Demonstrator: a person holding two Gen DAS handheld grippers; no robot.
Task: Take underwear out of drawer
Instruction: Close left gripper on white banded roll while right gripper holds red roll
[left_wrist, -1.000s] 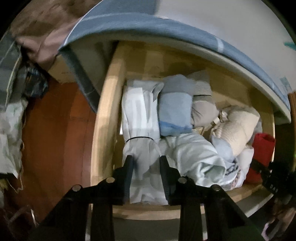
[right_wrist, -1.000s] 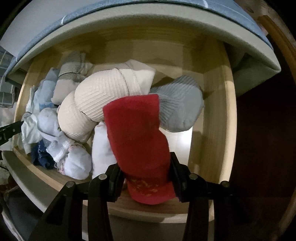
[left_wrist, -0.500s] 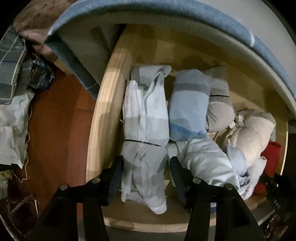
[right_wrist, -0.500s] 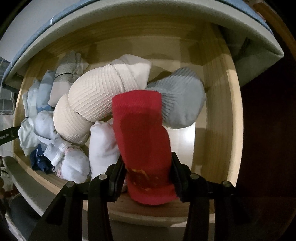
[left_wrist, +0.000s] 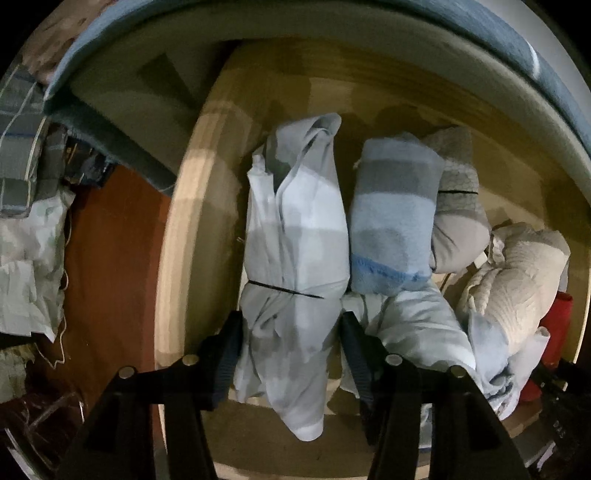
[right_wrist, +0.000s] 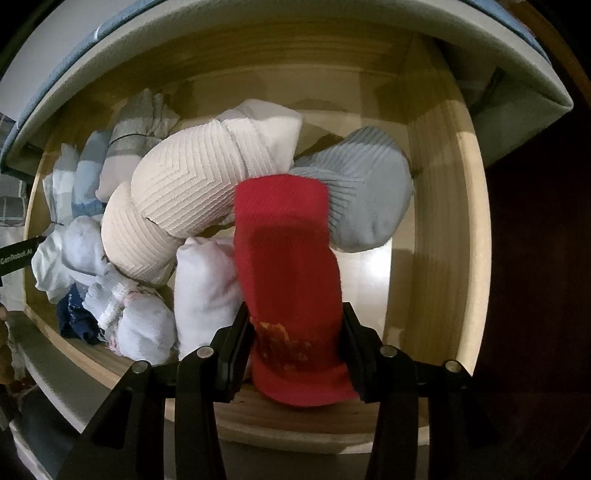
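Note:
An open wooden drawer (left_wrist: 177, 258) holds several rolled garments. My left gripper (left_wrist: 291, 343) points down into it. Its jaws straddle the near end of a pale blue-white bundle (left_wrist: 295, 240) tied with a black band and are closing; the cloth does not look squeezed. A blue striped roll (left_wrist: 391, 221) lies just right of that bundle. In the right wrist view my right gripper (right_wrist: 295, 332) is shut on a red rolled garment (right_wrist: 288, 251), which sticks out over the drawer (right_wrist: 443, 258) beside a cream ribbed roll (right_wrist: 192, 188) and a grey roll (right_wrist: 365, 195).
A blue-edged mattress (left_wrist: 369, 22) overhangs the drawer's back. Reddish floor (left_wrist: 107, 266) and a pile of cloth (left_wrist: 29, 240) lie left of the drawer. A white roll (right_wrist: 203, 288) and small pale bundles (right_wrist: 140, 328) fill the drawer's front left. Bare drawer bottom (right_wrist: 369, 273) shows right of the red garment.
My left gripper opened wide and sank around the pale bundle's near end. My right gripper sank a little toward the drawer, still gripping the red garment.

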